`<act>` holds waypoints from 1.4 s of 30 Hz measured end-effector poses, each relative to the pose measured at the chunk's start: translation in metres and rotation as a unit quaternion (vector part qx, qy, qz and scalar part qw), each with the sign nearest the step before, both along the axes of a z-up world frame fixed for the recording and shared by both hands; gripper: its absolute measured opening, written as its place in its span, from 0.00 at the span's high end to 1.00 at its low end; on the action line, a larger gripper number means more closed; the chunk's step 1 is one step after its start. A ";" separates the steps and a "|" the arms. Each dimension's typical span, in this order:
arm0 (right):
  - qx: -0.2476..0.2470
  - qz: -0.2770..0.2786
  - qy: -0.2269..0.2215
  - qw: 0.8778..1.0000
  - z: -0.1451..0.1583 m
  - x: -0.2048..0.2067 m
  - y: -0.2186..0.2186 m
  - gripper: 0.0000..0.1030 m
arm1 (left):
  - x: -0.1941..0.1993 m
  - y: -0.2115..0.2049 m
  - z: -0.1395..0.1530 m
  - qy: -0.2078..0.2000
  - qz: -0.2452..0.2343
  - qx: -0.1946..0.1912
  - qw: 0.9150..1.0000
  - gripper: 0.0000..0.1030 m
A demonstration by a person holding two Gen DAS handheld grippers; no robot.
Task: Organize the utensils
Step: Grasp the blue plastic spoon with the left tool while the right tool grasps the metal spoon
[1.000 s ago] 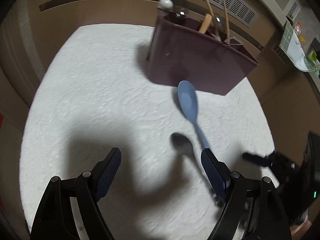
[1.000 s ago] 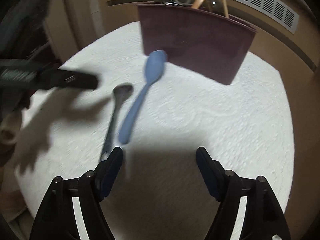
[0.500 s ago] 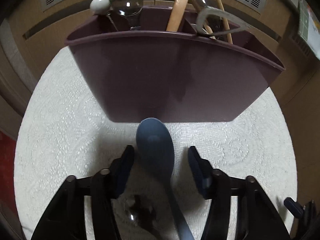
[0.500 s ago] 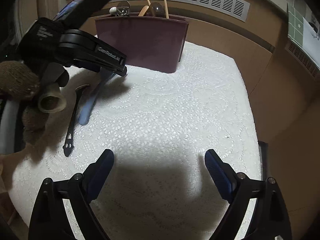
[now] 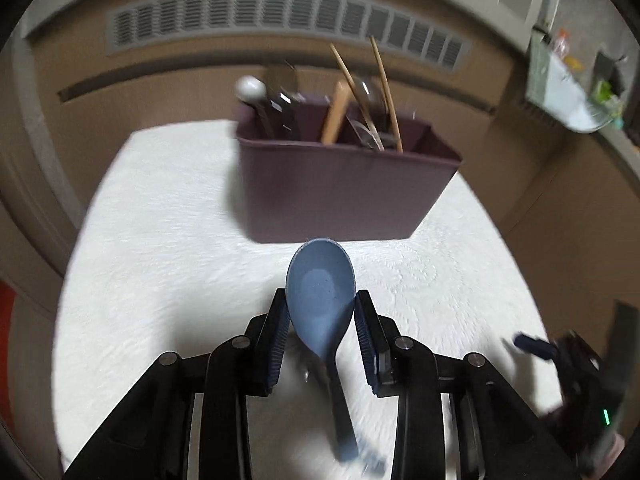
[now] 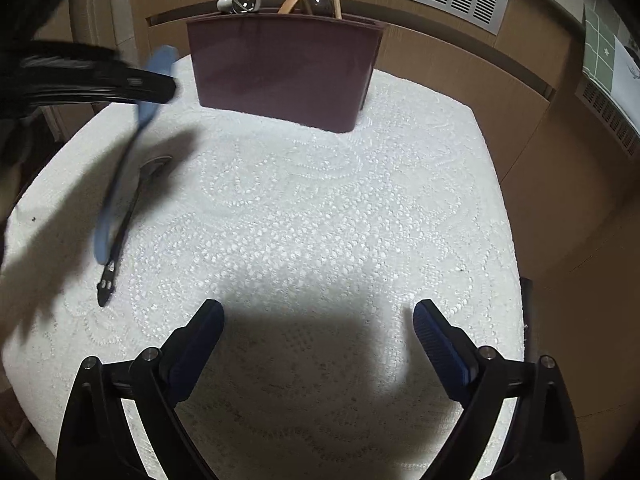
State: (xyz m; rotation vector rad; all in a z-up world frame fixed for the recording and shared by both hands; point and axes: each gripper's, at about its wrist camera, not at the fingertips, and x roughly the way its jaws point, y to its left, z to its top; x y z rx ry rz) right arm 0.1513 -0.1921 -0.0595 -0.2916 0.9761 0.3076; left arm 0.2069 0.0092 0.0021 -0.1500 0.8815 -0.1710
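Note:
My left gripper (image 5: 321, 306) is shut on the bowl of a blue spoon (image 5: 320, 300) and holds it above the white cloth, handle hanging down toward the camera. In the right wrist view the blue spoon (image 6: 120, 168) hangs tilted from the left gripper (image 6: 152, 88) at the left. A dark metal spoon (image 6: 128, 224) lies on the cloth below it. The maroon utensil caddy (image 5: 340, 192) stands at the far side with several utensils in it; it also shows in the right wrist view (image 6: 284, 72). My right gripper (image 6: 318, 316) is open and empty over the near cloth.
The table carries a white lace cloth (image 6: 340, 220). Brown panels with a vent grille (image 5: 280, 20) rise behind the caddy. The right gripper (image 5: 568, 360) shows at the lower right of the left wrist view.
My left gripper has closed on the blue spoon's bowl and lifted it off the cloth, pulling back from the caddy. The right gripper stays open, nearly still.

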 end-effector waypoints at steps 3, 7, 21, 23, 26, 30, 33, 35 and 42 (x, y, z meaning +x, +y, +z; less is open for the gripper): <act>0.015 0.017 0.002 1.000 0.007 0.000 0.015 0.08 | -0.026 0.034 0.011 -0.010 0.012 -0.013 1.000 0.68; 0.063 0.050 0.030 0.996 0.016 0.010 0.049 0.23 | -0.052 0.071 0.012 -0.012 0.037 -0.024 0.999 0.69; 0.028 0.074 0.055 0.995 -0.002 0.050 0.150 0.76 | -0.056 0.112 -0.031 0.052 0.082 -0.063 0.993 0.67; 0.018 0.082 0.049 0.995 0.001 0.050 0.150 0.77 | -0.050 0.114 -0.041 0.080 0.086 -0.080 0.990 0.67; 0.017 0.077 0.044 0.996 0.005 0.050 0.139 0.77 | -0.038 0.114 -0.050 0.115 0.092 -0.119 0.982 0.58; 0.017 0.056 0.028 0.998 0.009 0.050 0.111 0.77 | -0.015 0.107 -0.054 0.134 0.105 -0.140 0.975 0.49; 0.029 0.038 0.030 0.998 0.011 0.051 0.087 0.77 | 0.012 0.090 -0.056 0.138 0.104 -0.107 0.979 0.49; 0.037 0.024 0.030 0.999 0.011 0.053 0.072 0.77 | 0.026 0.075 -0.056 0.129 0.091 -0.073 0.985 0.49; 0.064 -0.010 0.035 0.997 0.004 0.062 0.041 0.77 | 0.044 0.027 -0.058 0.099 0.051 0.060 0.992 0.49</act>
